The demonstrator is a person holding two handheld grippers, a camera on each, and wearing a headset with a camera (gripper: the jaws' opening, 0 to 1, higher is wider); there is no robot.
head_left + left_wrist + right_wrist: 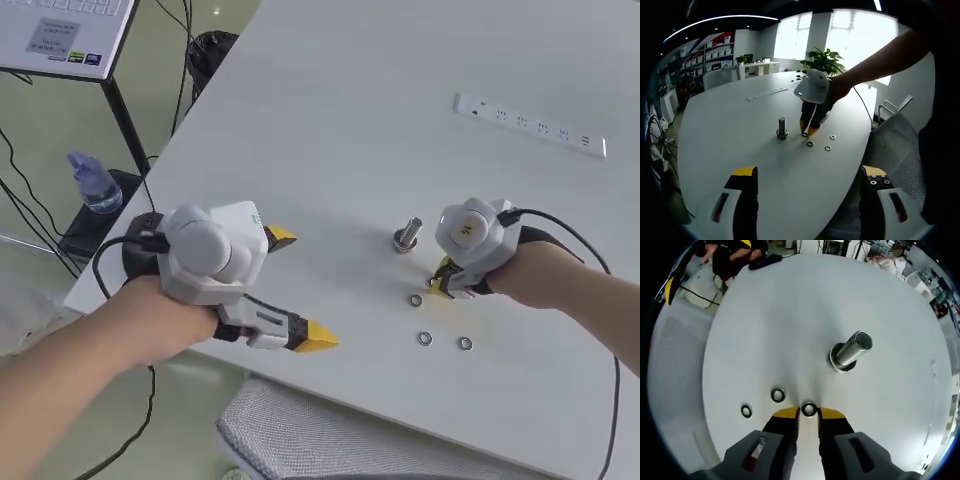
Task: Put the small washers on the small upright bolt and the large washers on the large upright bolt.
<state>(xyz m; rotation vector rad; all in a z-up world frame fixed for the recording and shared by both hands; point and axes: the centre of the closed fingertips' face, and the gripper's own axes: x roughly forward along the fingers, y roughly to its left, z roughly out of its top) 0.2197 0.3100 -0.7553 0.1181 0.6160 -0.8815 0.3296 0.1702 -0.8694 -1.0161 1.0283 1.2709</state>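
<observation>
One upright bolt (407,236) (850,352) (782,127) stands on the white table. Just left of its base, in the right gripper view, my right gripper (809,415) (440,288) (806,133) points down at the table. Its jaws are nearly together, pinching a washer (809,410) that lies flat between the yellow tips. Loose washers lie beside it, the nearest one (416,300) (778,395) just ahead, then a second washer (425,338) (746,411) and a third washer (465,343). My left gripper (300,288) (808,175) hovers open and empty, well left of the bolt.
A white power strip (530,124) lies at the table's far right. A grey chair (330,430) sits at the near edge. Off the table's left side are a water bottle (96,184), cables and a laptop on a stand (60,35).
</observation>
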